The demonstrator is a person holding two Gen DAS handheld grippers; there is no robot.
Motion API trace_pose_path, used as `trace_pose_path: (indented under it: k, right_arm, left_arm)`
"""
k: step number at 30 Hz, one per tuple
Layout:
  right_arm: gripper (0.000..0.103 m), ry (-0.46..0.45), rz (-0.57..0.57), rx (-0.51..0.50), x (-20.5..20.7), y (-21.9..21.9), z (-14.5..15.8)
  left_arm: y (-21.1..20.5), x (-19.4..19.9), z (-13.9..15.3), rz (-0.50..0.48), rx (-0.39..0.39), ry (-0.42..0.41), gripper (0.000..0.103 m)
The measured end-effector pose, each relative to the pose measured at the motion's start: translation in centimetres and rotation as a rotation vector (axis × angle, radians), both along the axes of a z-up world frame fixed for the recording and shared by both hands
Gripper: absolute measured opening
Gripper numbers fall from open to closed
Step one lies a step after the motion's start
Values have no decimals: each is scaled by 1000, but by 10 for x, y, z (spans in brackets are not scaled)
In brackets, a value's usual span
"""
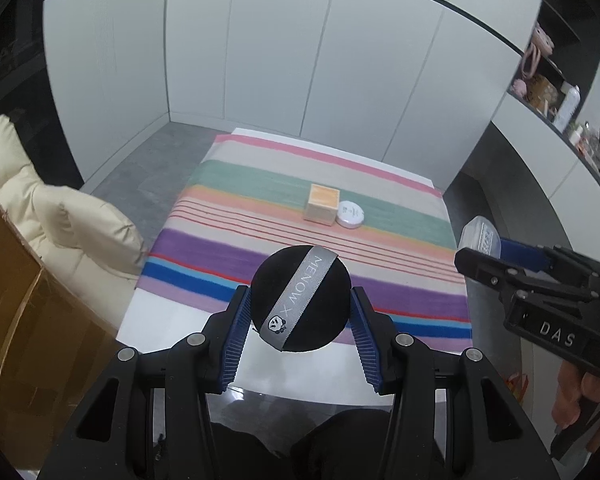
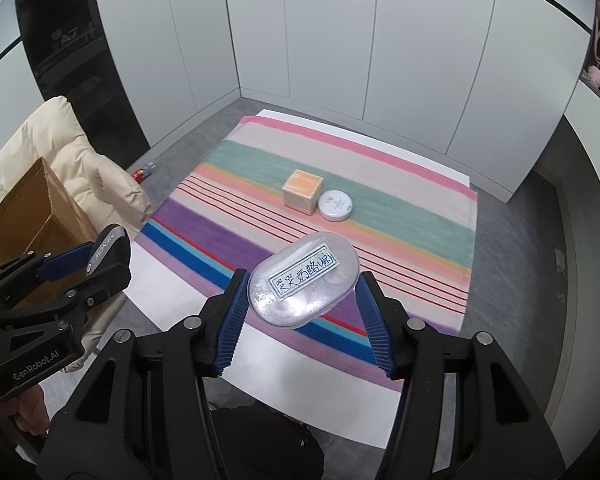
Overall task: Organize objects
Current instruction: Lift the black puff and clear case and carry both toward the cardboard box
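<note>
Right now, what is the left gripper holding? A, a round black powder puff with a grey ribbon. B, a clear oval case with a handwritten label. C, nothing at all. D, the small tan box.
A: the left gripper is shut on the round black powder puff with its grey ribbon, while the clear oval case sits in the right gripper and the tan box rests on the striped cloth.
</note>
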State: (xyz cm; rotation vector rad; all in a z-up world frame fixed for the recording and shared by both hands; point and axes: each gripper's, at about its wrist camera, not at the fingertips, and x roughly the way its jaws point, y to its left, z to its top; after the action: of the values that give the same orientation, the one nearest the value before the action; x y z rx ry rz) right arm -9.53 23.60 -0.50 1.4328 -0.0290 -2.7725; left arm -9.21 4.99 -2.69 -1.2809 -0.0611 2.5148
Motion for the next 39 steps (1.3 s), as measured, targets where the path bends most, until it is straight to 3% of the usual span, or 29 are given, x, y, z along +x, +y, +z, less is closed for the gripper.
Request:
trace_pose_path:
  k: [39]
  right_arm:
    - [57,55,252,-9,-35,-145,13]
  left_arm:
    - [-140,10,9,253,-4,40,50]
